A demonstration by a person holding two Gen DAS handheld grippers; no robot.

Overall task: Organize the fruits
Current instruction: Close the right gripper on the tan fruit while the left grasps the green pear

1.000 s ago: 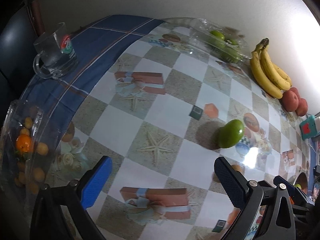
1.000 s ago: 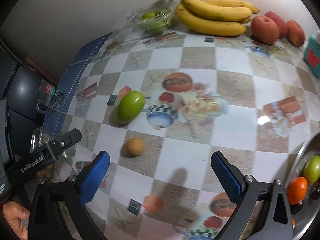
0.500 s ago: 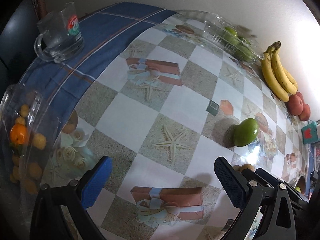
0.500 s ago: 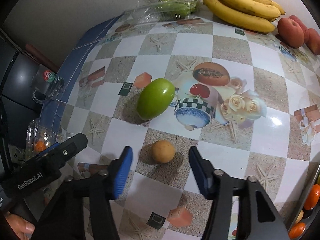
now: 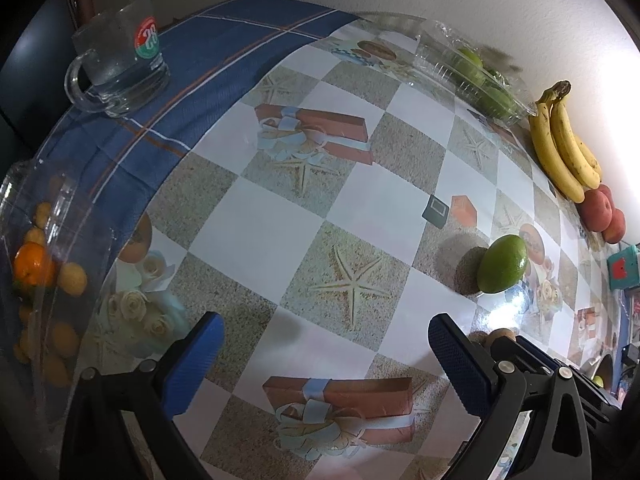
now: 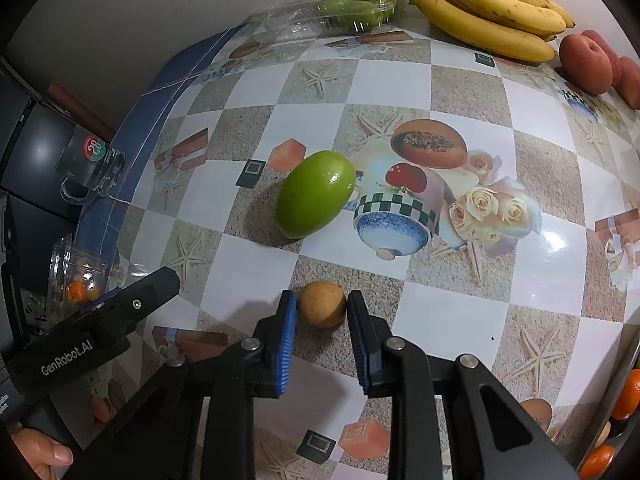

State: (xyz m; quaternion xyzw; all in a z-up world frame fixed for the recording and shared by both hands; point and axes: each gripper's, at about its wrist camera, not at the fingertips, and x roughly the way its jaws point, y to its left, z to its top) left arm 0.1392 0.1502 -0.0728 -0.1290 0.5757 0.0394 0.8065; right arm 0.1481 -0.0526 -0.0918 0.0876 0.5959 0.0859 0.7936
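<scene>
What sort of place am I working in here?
Likely a home dining or kitchen table: a printed plastic tablecloth, a glass mug, and bananas set against the wall.

Pretty dim indoor light, with heavy fisheye bending and black corners. The glossy tablecloth (image 5: 256, 236) throws white glare spots, the wall (image 5: 600, 60) blows out at right, and the green fruit (image 6: 315, 193) casts a soft shadow leftward.

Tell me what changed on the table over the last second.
The right tongs came down over the small brown fruit and closed from wide open until their pads flank and seem to grip it. The left tongs stayed open and empty. The green mango, bananas and glass mug stayed put.
</scene>
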